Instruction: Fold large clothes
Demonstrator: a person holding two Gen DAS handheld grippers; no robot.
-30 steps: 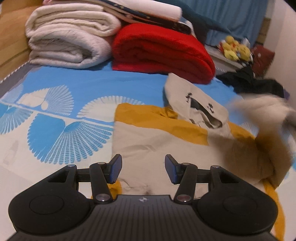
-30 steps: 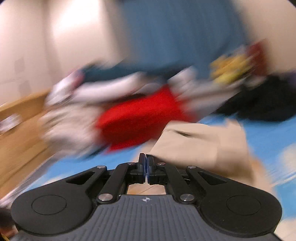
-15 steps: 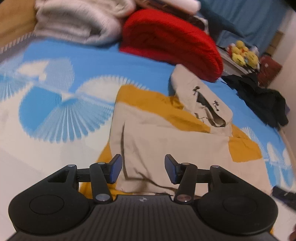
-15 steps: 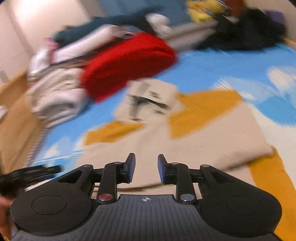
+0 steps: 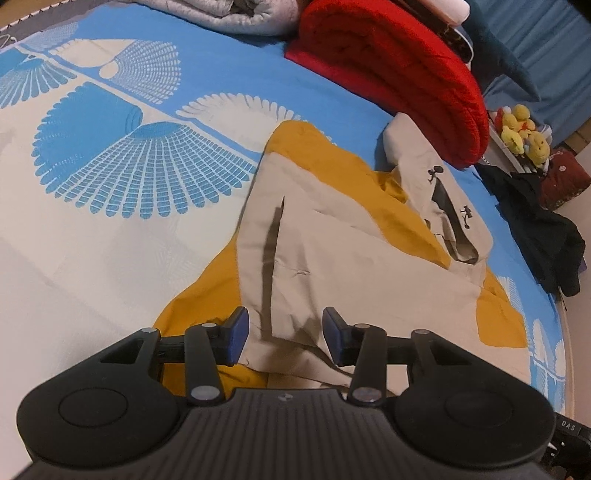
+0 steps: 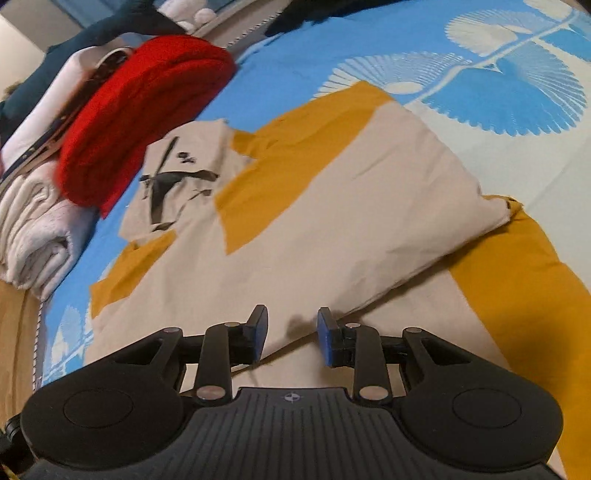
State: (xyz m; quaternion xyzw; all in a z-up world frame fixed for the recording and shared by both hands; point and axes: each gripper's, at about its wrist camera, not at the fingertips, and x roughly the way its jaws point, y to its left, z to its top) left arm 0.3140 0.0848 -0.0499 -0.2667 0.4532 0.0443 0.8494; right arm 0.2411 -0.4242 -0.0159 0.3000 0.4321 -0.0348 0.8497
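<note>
A beige and mustard-yellow hooded jacket (image 5: 351, 258) lies flat on the blue and white bedspread (image 5: 110, 221), hood (image 5: 443, 192) toward the far end. My left gripper (image 5: 284, 334) hovers low over the jacket's near left edge. Its jaws are closing with a beige fold under the gap, pads not pressing it. In the right wrist view the jacket (image 6: 314, 221) has a beige sleeve (image 6: 406, 206) folded across the body. My right gripper (image 6: 291, 334) stands open just above the sleeve's near edge, nothing gripped.
A rolled red blanket (image 5: 388, 62) and a pale blanket (image 5: 240, 14) are stacked past the hood. Black clothing (image 5: 535, 229) is heaped at the bed's right edge, with yellow plush toys (image 5: 524, 133) beyond. A wooden bed frame (image 6: 14, 332) runs along the left in the right wrist view.
Both grippers came down closer to the jacket. The right gripper went from shut to open, and the beige sleeve that was in the air now lies folded on the body. The left jaws narrowed slightly.
</note>
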